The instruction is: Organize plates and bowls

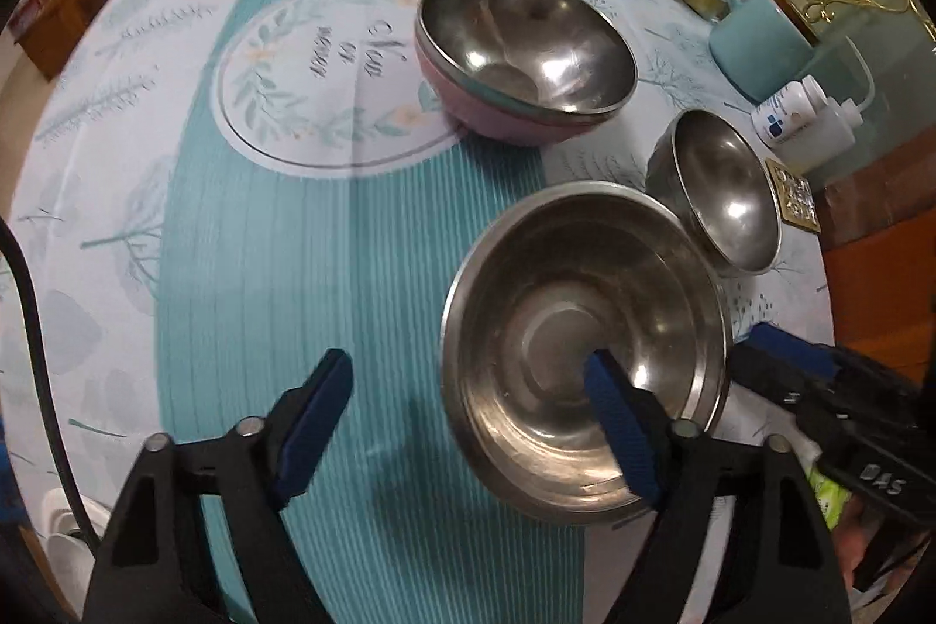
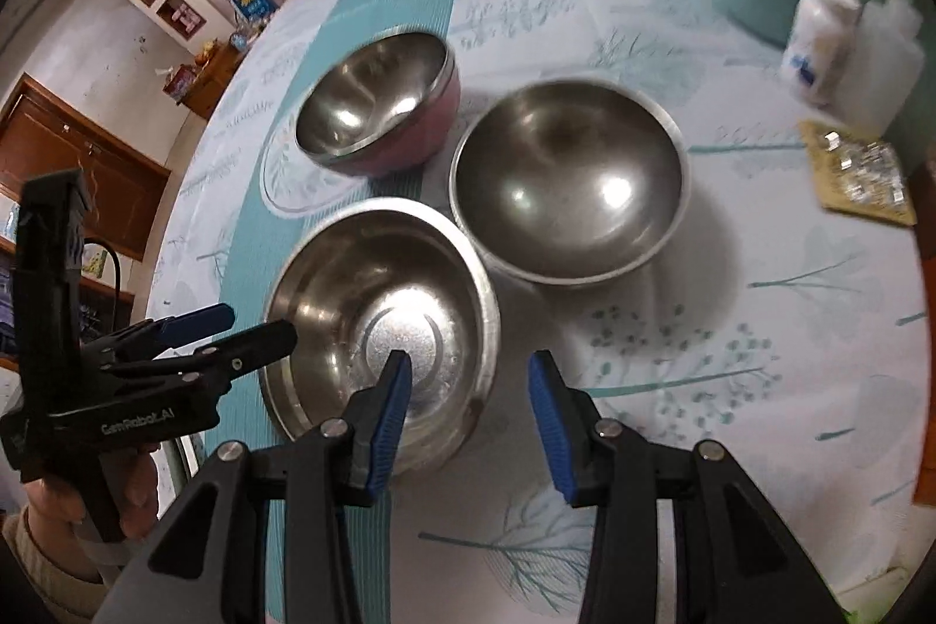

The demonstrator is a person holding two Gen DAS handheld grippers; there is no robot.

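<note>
Tablecloth (image 1: 234,273): teal and white leaf print, covering the table.
Left gripper (image 1: 474,425): fingers spread wide, one blue pad over the near steel bowl (image 1: 561,331).
Stacked bowls (image 1: 526,57): far centre; steel bowl nested in a pink one.
Right gripper (image 2: 471,419): fingers wide apart, straddling the near bowl's right rim, holding nothing.
Second steel bowl (image 2: 567,191): right, just beside the near bowl.
Pill bottle (image 2: 819,39): far right.

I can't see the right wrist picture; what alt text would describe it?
An open right gripper straddles the near rim of a wide steel bowl on a teal leaf-print tablecloth. Beyond sit a round steel bowl and a pink-sided nested stack.
</note>
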